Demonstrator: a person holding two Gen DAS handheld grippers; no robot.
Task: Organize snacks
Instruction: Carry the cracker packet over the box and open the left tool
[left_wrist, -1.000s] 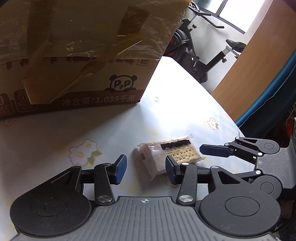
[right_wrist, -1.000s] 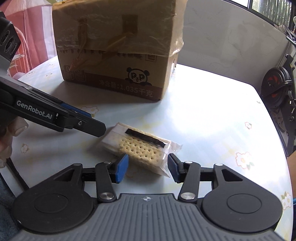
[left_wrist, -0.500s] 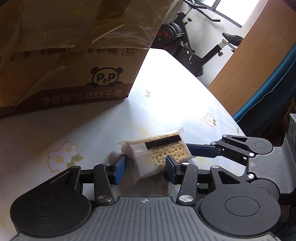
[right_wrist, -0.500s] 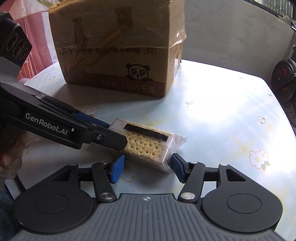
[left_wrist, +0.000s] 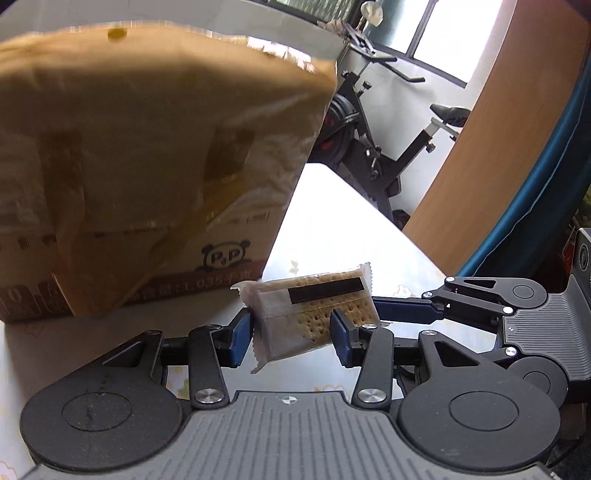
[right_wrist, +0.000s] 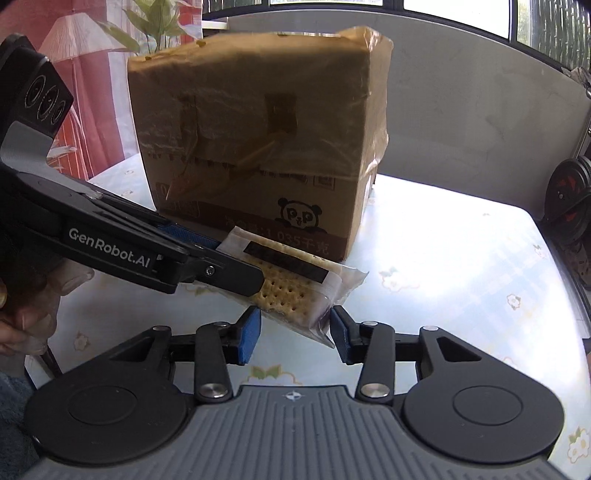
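Above the worktop (right_wrist: 461, 236), just in front of the cardboard box (right_wrist: 258, 129), I now have the cracker pack (left_wrist: 314, 314) lifted clear; a second ago it lay flat on the flowered cloth. My left tool (left_wrist: 291, 336) is narrowed onto the pack's near end, both blue pads against the wrapper, and it carries the weight. My right tool (right_wrist: 295, 334) has the other end between its pads and its jaws are closing; the right pad touches the wrapper, the left pad looks just short of it. With the pack off the cloth and tilted, I judge the pickup done and the move toward the box is next, though I cannot see any opening in the box from here
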